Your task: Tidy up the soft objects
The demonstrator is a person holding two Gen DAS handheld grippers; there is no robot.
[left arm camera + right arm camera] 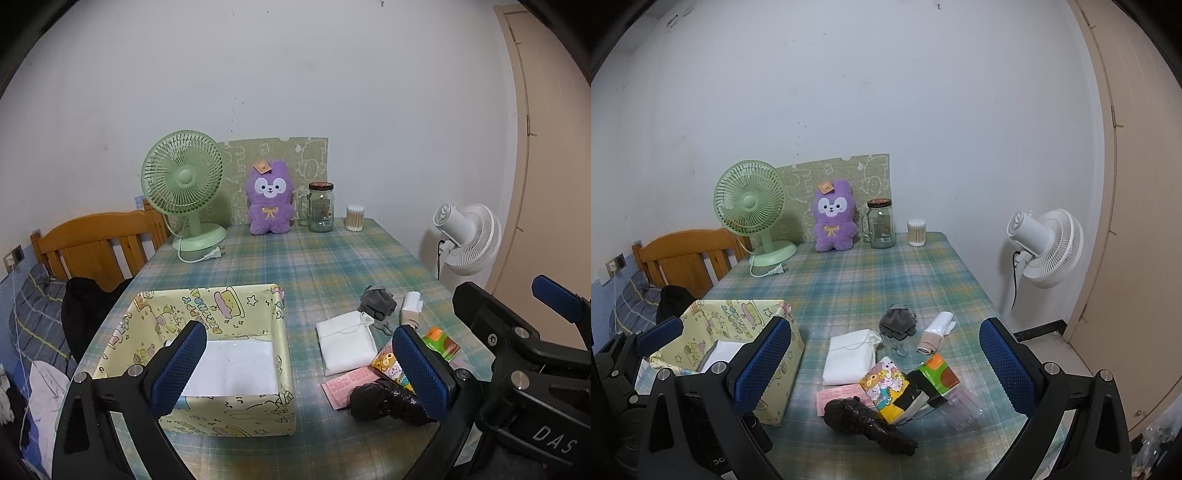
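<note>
The left gripper (299,369) and right gripper (886,369) are both wide apart, holding nothing, up above the surface (868,280).

The right claw's (559,299) black body reads "DAS"; printing on the box (221,314) and packets is illegible.

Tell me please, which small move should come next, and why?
Probably lower the right gripper toward the white folded cloth. Both grippers are open and empty, the cloth lies loose beside the yellow box, and little seems to block it.
</note>
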